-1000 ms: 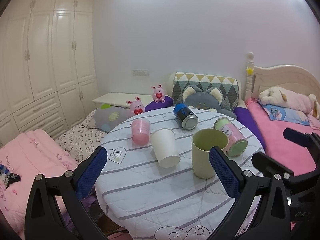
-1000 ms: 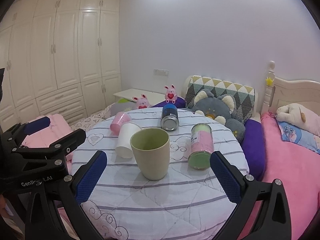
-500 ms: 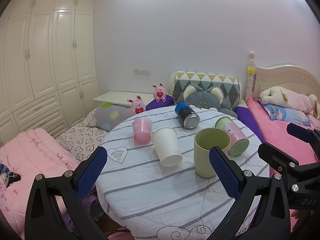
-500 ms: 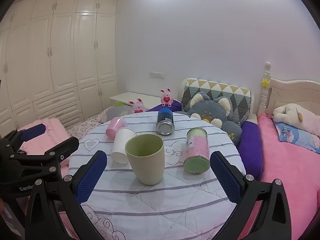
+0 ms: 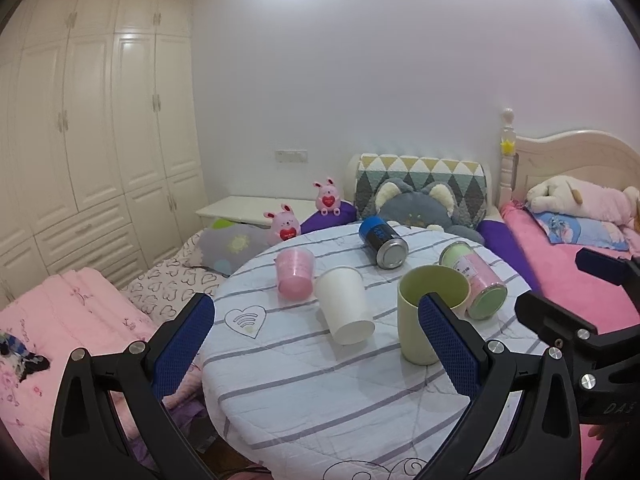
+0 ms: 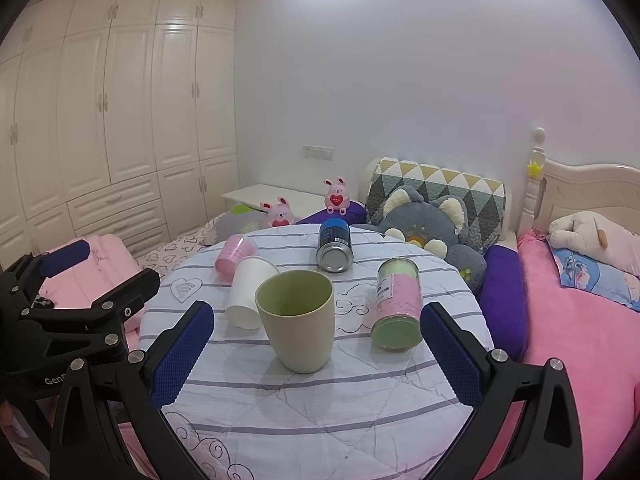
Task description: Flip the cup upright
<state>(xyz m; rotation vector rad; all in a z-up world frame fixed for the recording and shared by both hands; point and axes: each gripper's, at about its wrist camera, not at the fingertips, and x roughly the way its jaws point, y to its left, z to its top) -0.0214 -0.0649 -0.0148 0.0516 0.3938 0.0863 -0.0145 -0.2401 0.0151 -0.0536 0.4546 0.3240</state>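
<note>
Standing upright near the middle of the round bench (image 6: pixel 304 412), the green cup (image 6: pixel 296 320) is sitting mouth up, with two more cups, white (image 6: pixel 248 296) and pink (image 6: pixel 235 252), and two cans, blue (image 6: pixel 334 245) and pink-green (image 6: pixel 397 306), lying around it. Both the left tongs (image 5: pixel 316 348) and the right tongs (image 6: pixel 316 354) are hanging wide apart, gripping nothing. Only the right view is showing the green cup unblocked

Green cup (image 6: pixel 298 322) upright on table (image 6: pixel 320 412), btwn wide-open right tongs (image 6: pixel 316 354); white cup (image 6: pixel 248 294) on side.
</note>
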